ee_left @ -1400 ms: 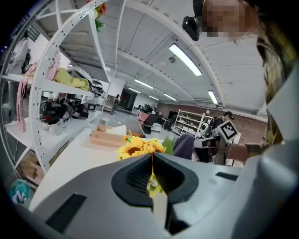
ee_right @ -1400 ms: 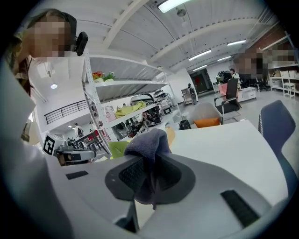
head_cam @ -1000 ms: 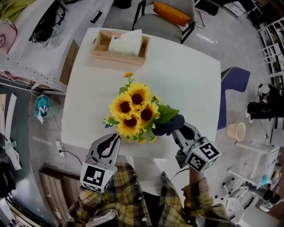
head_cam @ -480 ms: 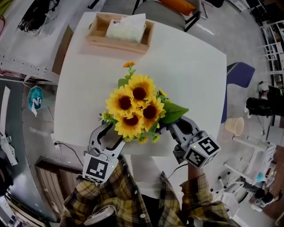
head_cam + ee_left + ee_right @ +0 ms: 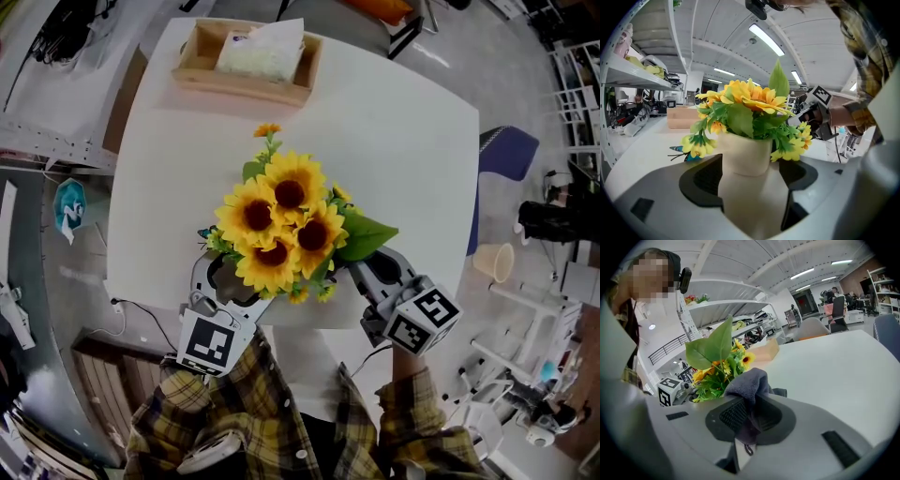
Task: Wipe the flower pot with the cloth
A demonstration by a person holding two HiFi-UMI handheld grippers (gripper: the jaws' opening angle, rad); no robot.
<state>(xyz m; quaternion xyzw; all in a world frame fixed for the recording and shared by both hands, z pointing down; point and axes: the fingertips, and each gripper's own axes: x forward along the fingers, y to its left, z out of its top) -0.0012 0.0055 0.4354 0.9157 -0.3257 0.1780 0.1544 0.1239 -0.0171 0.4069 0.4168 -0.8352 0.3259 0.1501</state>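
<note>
A cream flower pot (image 5: pixel 745 157) with yellow sunflowers (image 5: pixel 281 225) stands near the front edge of the white table (image 5: pixel 394 131); in the head view the blooms hide the pot. My left gripper (image 5: pixel 749 180) has just been opening its jaws. They now stand wide on either side of the pot, and I see no pad pressing on it. In the head view the left gripper (image 5: pixel 220 281) reaches under the flowers from the front left. My right gripper (image 5: pixel 750 413) is shut on a dark grey cloth (image 5: pixel 747 385), just right of the plant and under its big leaf (image 5: pixel 367 234).
A wooden tray (image 5: pixel 192 70) with white tissues stands at the table's far side. A blue chair (image 5: pixel 502 155) and a paper cup (image 5: pixel 495 262) are to the right of the table. Shelves and cables lie to the left.
The left gripper has moved forward and down under the flowers, and its jaws went from shut to wide around the pot. The right gripper sank a little, so the leaf now covers the cloth.
</note>
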